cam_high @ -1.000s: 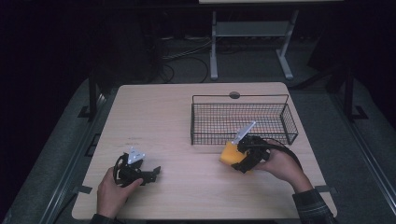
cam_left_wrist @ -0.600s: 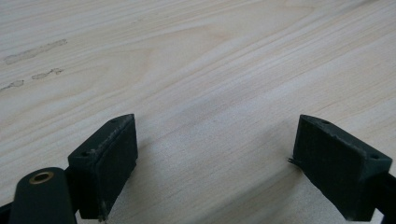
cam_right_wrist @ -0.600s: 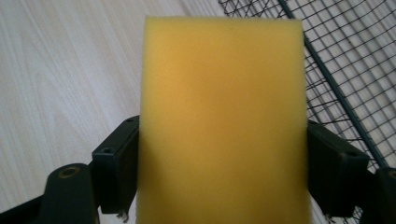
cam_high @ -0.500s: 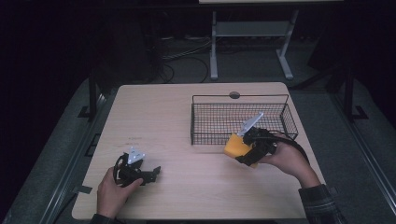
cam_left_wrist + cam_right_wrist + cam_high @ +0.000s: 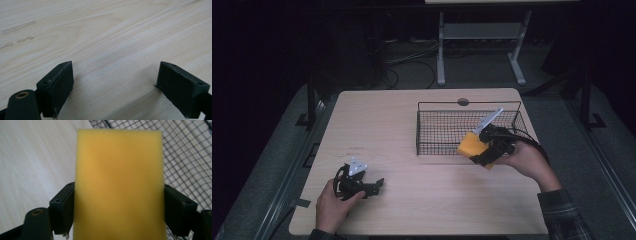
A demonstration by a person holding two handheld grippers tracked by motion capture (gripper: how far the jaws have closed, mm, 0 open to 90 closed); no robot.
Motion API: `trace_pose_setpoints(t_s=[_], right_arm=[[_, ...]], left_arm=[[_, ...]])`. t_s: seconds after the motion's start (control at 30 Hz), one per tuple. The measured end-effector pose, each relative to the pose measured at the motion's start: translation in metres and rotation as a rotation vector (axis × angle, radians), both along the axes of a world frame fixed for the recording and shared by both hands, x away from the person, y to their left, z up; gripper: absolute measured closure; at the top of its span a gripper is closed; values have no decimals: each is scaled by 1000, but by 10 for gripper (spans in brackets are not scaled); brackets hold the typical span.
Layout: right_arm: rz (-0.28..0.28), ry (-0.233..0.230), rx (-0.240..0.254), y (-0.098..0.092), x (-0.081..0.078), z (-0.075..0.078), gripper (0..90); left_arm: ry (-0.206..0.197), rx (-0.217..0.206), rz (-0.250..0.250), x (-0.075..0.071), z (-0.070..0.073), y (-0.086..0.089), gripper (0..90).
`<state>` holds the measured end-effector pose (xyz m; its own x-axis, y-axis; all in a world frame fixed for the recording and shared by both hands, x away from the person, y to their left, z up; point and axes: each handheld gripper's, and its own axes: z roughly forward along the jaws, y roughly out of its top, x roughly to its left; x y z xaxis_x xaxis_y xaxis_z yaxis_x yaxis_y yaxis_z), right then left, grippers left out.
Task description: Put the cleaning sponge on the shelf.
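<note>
High view: a pale wooden table (image 5: 412,125) with rounded corners and a round cable hole near its far edge is seen in a dark room. Grey flooring is laid around the table, cables are strewn on the floor beyond it, and a white metal stand (image 5: 477,45) is placed behind them. A black wire basket (image 5: 432,132) is set on the right half of the tabletop, near the far edge.

From above, the left gripper (image 5: 377,185) is seen low over the near left part of the table, well apart from the basket, with a hand wrapped round its body. The right gripper (image 5: 479,152) is held at the basket's near right corner, above the tabletop, and a yellow sponge (image 5: 472,145) is carried in it against the basket's front wall.

What cannot be made out from above is given by the gripper views. In the left gripper view, the jaws are seen set wide, with bare wood grain and a few faint marks between them. In the right gripper view, the sponge (image 5: 120,185) is seen clamped by its two sides between the black jaws, with the mesh of the basket (image 5: 185,157) behind it at the right and the table (image 5: 32,162) at the left.

The sponge is a plain rectangular block, evenly yellow, with a fine porous surface and straight edges.
</note>
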<state>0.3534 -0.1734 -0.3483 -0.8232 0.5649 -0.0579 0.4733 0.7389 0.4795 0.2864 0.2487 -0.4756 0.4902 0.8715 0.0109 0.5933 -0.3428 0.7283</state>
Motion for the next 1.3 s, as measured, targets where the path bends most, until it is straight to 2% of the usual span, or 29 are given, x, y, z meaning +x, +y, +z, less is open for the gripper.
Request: trace_pose_setpoints(t_s=[0.57, 0.87, 1.03, 1.13, 1.3], right_arm=[[-147, -18, -8, -26, 38, 14, 227], [-222, -5, -34, -36, 64, 7, 226], [-273, 15, -20, -44, 78, 4, 226], [-294, 20, -34, -47, 87, 0, 226], [-324, 33, -30, -51, 98, -7, 226]], left_arm=[[1, 4, -2, 0, 0, 0, 129], [2, 1, -1, 0, 0, 0, 129], [2, 2, -1, 0, 0, 0, 129], [2, 1, -1, 0, 0, 0, 129], [2, 2, -1, 0, 0, 0, 129]])
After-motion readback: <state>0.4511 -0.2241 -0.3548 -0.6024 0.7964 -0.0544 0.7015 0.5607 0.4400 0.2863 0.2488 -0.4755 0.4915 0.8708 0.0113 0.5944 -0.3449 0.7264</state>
